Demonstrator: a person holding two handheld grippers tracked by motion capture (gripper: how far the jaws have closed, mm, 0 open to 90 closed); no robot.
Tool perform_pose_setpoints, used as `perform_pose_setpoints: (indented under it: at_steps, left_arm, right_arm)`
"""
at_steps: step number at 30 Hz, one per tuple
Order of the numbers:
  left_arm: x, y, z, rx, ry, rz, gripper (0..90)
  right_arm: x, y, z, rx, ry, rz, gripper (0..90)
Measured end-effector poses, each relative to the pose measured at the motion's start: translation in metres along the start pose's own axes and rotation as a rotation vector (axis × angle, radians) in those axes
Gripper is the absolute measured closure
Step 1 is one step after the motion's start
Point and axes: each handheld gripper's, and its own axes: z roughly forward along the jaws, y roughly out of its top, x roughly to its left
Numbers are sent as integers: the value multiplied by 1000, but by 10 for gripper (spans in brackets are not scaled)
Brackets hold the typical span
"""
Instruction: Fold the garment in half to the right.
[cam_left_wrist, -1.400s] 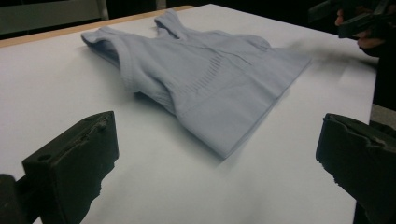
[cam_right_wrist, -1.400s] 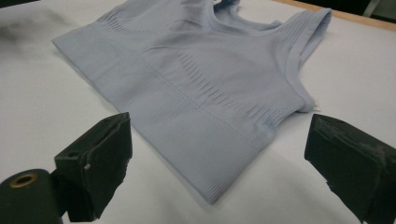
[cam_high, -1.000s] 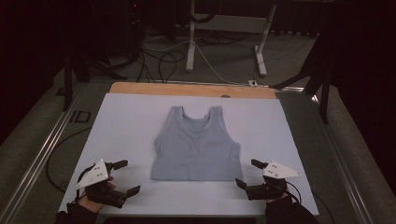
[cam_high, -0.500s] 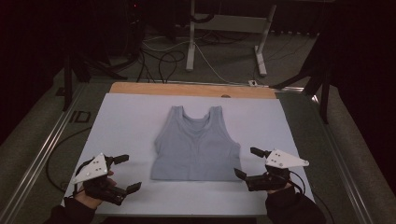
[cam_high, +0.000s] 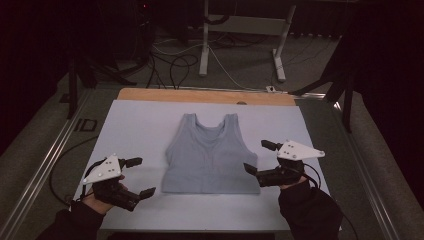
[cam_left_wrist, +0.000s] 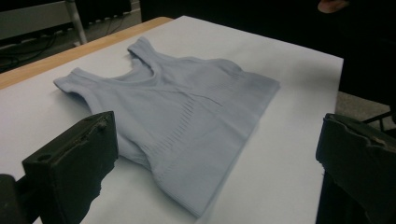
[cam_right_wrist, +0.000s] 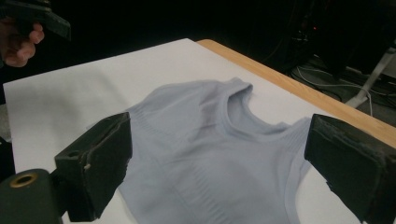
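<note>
While the grey tank top (cam_high: 210, 155) lies flat in the middle of the white sheet (cam_high: 135, 125) covering the table, straps pointing to 12 o'clock and hem toward 6, both grippers sit low at its sides. The left gripper (cam_high: 141, 176) is out around 8 o'clock from the top, jaws spread wide with nothing between them, clear of the fabric. The right gripper (cam_high: 260, 157) is at about 4 o'clock, jaws also wide apart, and its lower jaw tip is right at the hem corner, though I can't tell if it actually touches. From the left gripper view the top (cam_left_wrist: 187, 116) sits between the two open jaws further out, and same deal in the right gripper view (cam_right_wrist: 219, 149).
</note>
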Motion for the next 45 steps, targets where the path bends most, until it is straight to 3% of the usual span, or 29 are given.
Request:
perform_pose_setpoints:
  at_steps: [5, 11, 17, 23, 27, 35, 36, 44, 45]
  left_arm:
    - [3, 6, 4, 5, 41, -16, 0]
    - [5, 9, 9, 13, 51, -20, 0]
    - [6, 10, 13, 28, 56, -26, 0]
    - [7, 10, 20, 53, 100, -54, 0]
    - [9, 7, 29, 93, 125, -69, 0]
    - [11, -6, 50, 190, 104, -102, 0]
    - [12, -12, 57, 206, 98, -124, 0]
    - [16, -28, 75, 271, 103, -148, 0]
    - [17, -32, 80, 304, 112, -157, 0]
  right_arm:
    - [-2, 8, 13, 2, 9, -7, 78]
    - [-5, 18, 31, -3, 24, -17, 78]
    - [-5, 26, 55, 6, 51, -29, 78]
    - [-3, 38, 86, -2, 77, -27, 78]
    - [-1, 42, 105, -7, 84, -31, 78]
    - [-2, 43, 136, -1, 93, -22, 79]
    - [-1, 42, 139, 7, 91, -22, 79]
    - [0, 34, 149, 8, 109, -4, 79]
    - [0, 32, 152, 18, 109, -11, 79]
